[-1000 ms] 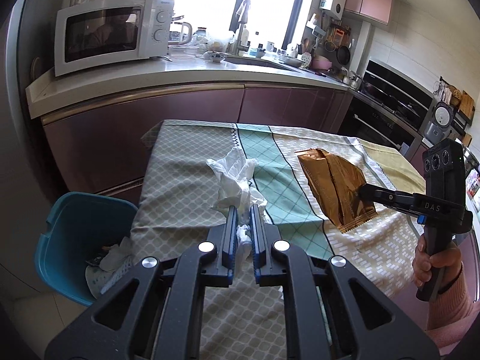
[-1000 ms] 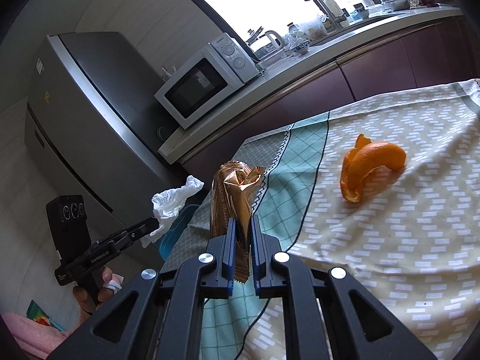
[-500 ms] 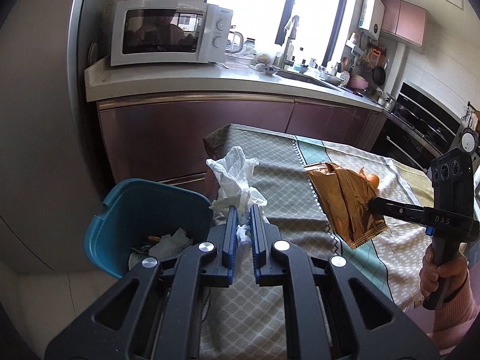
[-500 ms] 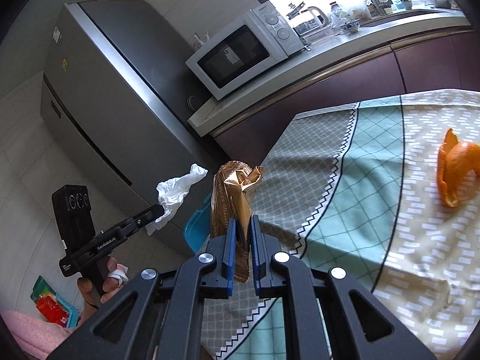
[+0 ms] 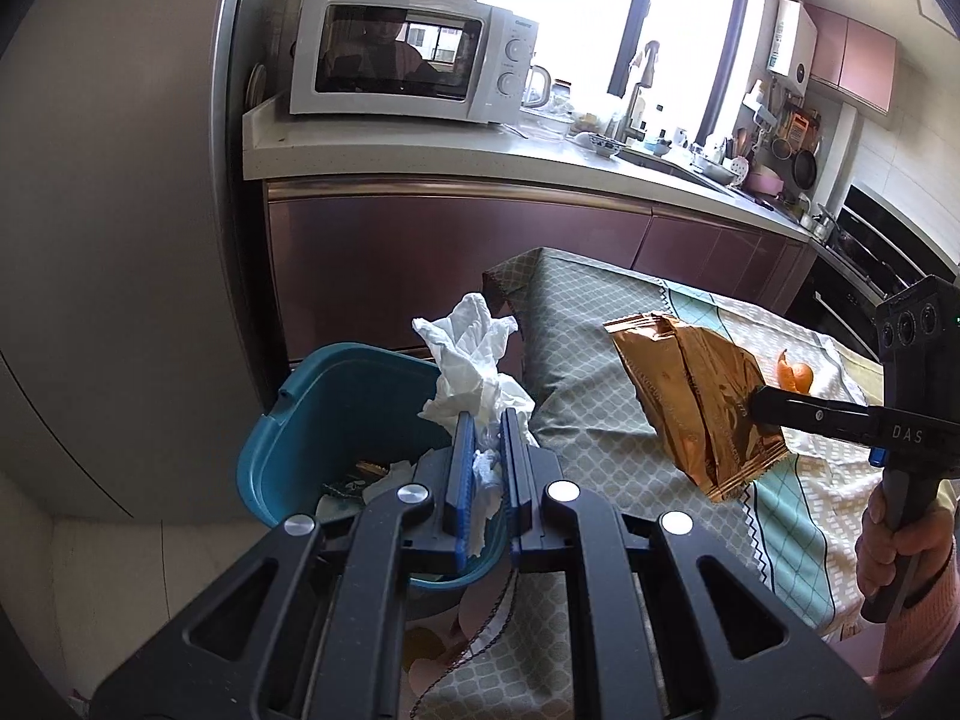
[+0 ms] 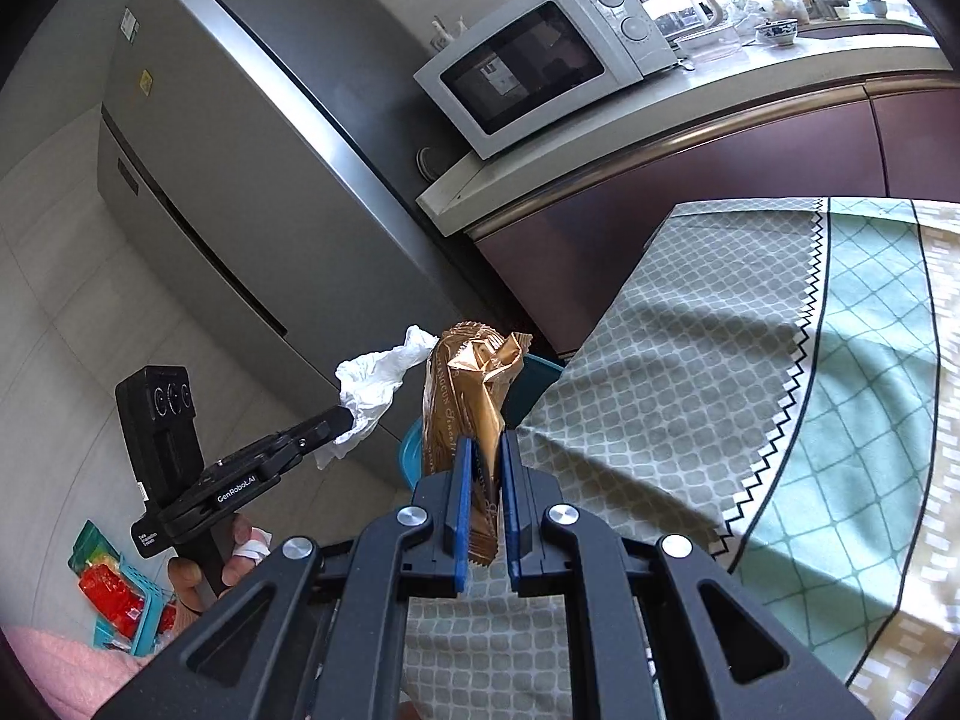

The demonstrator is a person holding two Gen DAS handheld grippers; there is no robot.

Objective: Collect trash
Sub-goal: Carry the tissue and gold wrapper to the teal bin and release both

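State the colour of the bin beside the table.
The bin is teal blue. It shows best in the left wrist view, below the crumpled tissue.

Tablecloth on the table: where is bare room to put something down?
The grey-patterned end of the checked tablecloth beside the teal plastic bin is bare, as is the green stripe. The far beige part holds orange peel.

Ahead of you a white microwave sits at the left end of the pale counter, with a glass kettle just to its right. Farther right along that counter you'll find the faucet under the bright window. A tall grey fridge stands left of the microwave. The patterned tablecloth covers the near table.
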